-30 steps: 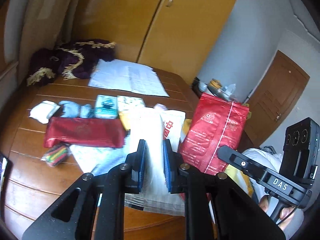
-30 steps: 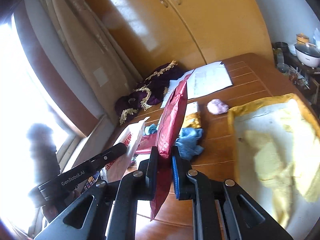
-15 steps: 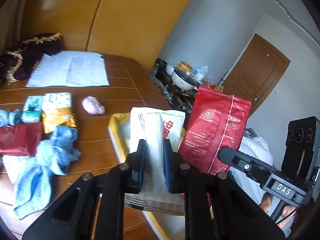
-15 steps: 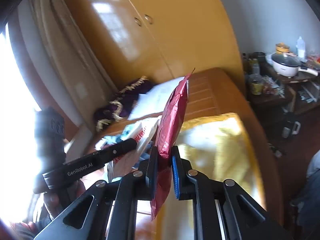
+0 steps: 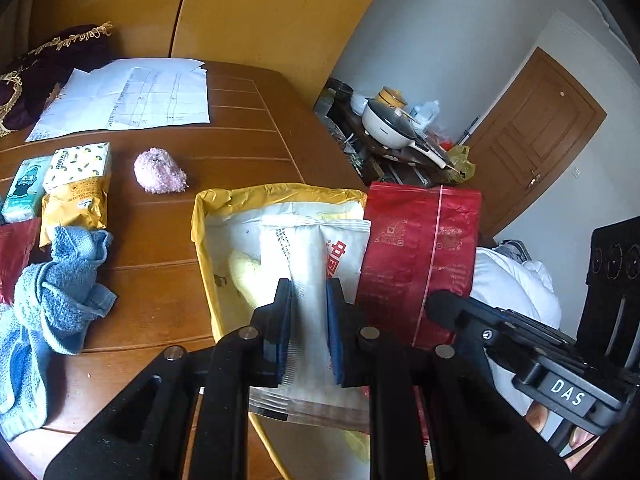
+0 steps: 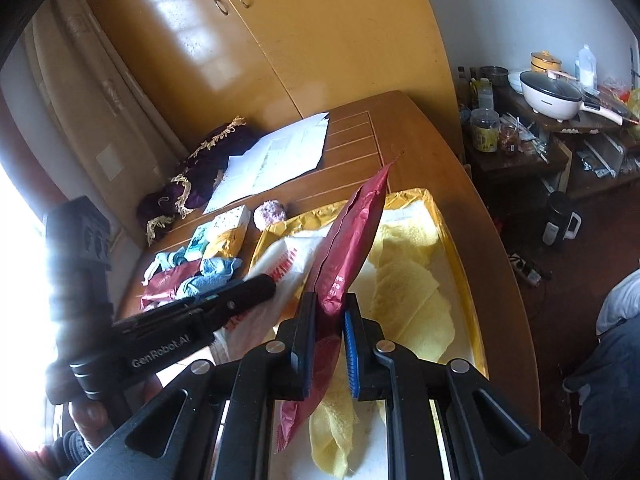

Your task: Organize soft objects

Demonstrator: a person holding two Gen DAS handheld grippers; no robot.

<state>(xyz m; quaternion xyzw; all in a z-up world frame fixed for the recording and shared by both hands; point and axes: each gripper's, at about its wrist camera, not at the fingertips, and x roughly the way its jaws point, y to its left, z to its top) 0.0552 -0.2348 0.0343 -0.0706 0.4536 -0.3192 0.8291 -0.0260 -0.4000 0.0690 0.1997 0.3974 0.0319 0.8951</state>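
Fingers clenched: left gripper (image 5: 307, 312) grasps white packet (image 5: 316, 256), right gripper (image 6: 329, 320) red bag (image 6: 352, 232), box (image 5: 280, 196) at twelve o'clock.

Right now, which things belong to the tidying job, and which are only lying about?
Job: white packet in left gripper; red foil bag in right gripper; yellow-rimmed tray; blue towel; pink fluffy ball.
Lying about: white paper sheets; white electric pan.
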